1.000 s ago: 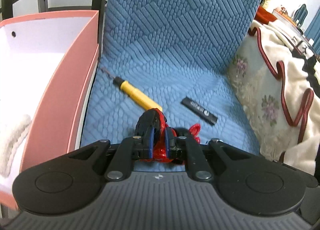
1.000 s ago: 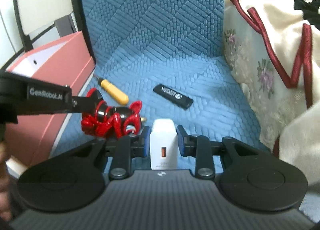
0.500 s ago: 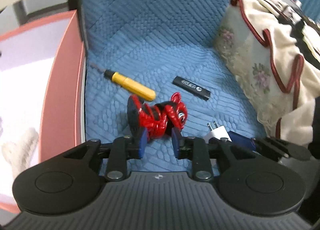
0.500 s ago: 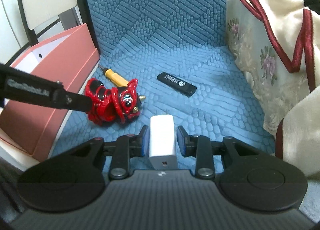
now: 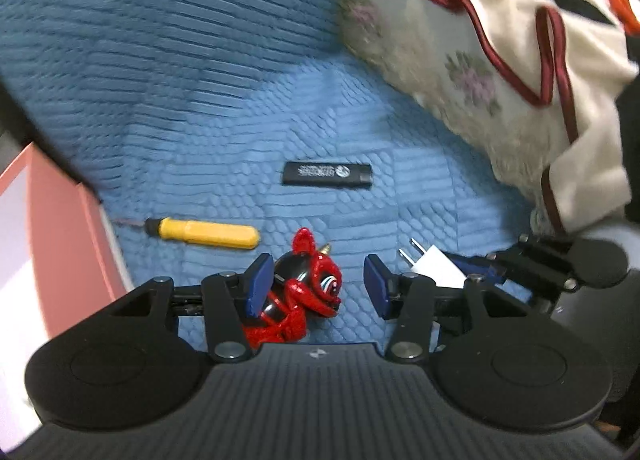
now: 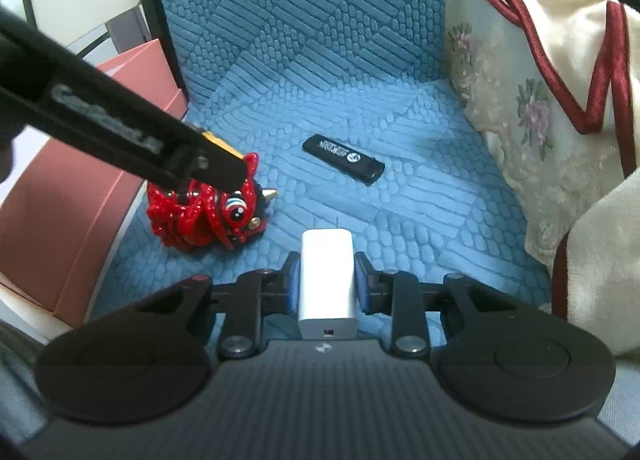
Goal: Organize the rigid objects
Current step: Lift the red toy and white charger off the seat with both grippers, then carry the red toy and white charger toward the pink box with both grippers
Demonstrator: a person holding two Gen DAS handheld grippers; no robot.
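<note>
A red and black toy figure [image 5: 298, 292] lies on the blue quilted seat [image 5: 248, 108]; it also shows in the right wrist view [image 6: 208, 208]. My left gripper [image 5: 318, 286] is open, its jaws apart, the left jaw beside the toy. My right gripper [image 6: 326, 280] is shut on a white plug charger [image 6: 327, 280], whose prongs show in the left wrist view [image 5: 428, 264]. A yellow screwdriver [image 5: 204, 233] and a black lighter [image 5: 326, 173] lie further back.
A pink box [image 6: 68, 220] stands at the seat's left edge [image 5: 60, 244]. A cream blanket with dark red trim [image 6: 560, 72] is piled on the right. The left gripper's arm [image 6: 108, 124] crosses the right wrist view.
My left gripper has let go of the red toy and opened wide; the toy now rests on the seat. The left view has swung right. The right gripper still holds the charger.
</note>
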